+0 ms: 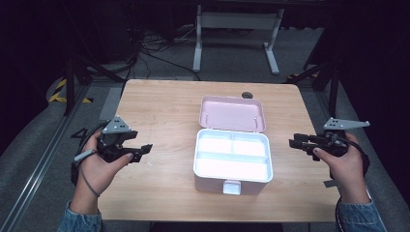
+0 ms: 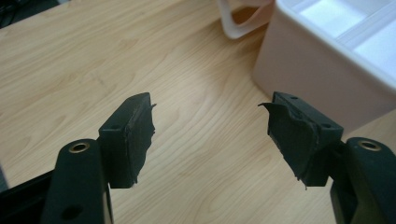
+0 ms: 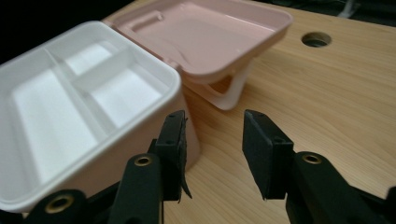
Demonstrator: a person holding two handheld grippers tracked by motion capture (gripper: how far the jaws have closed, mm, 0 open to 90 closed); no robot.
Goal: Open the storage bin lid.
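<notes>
- Meanwhile, pink lunch box (image 1: 233, 159) sits lid-open on the bench (image 1: 159, 111);
- left hand-held gripper (image 1: 141, 151) gapes empty beside it;
- right hand-held gripper (image 1: 295, 143) likewise spread, holding nothing.

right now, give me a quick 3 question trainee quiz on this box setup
1. True or false: the lid of the pink storage box is folded back, open.
2. How many compartments show in the white tray inside the box?
A. two
B. three
C. five
3. What does each claw, left claw and right claw, hold?

Key
1. True. The lid stands open behind the box.
2. B: two small ones at the back, one long one in front.
3. Nothing. Both stand open over the wooden table, one on each side of the box.
</notes>
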